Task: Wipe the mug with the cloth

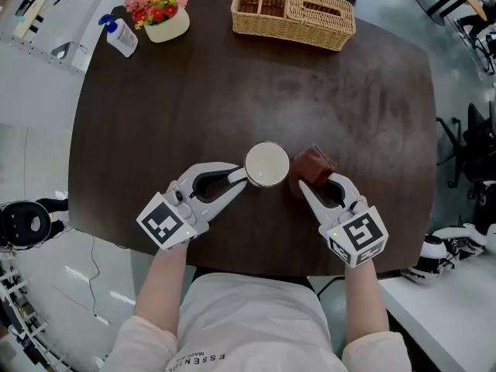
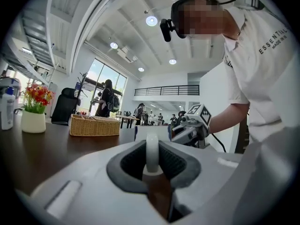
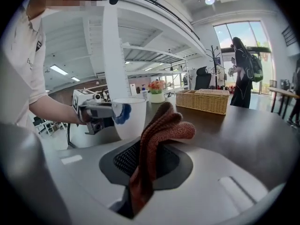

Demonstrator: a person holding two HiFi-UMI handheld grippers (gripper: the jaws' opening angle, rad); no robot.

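A white mug (image 1: 267, 163) stands upright on the dark table (image 1: 155, 122), near its front edge. My left gripper (image 1: 239, 177) comes in from the left and is shut on the mug's handle (image 2: 152, 153); the mug's body (image 2: 152, 131) shows just beyond the jaws. To the right of the mug, my right gripper (image 1: 308, 188) is shut on a bunched reddish-brown cloth (image 1: 311, 165). In the right gripper view the cloth (image 3: 161, 130) sticks up out of the jaws, close beside the mug (image 3: 130, 117). I cannot tell whether cloth and mug touch.
A wicker basket (image 1: 294, 14) sits at the table's far edge. A flower pot (image 1: 160, 10) and a small pump bottle (image 1: 121, 36) stand at the far left. Office chairs (image 1: 473, 146) are off the table's right side. People stand in the distance.
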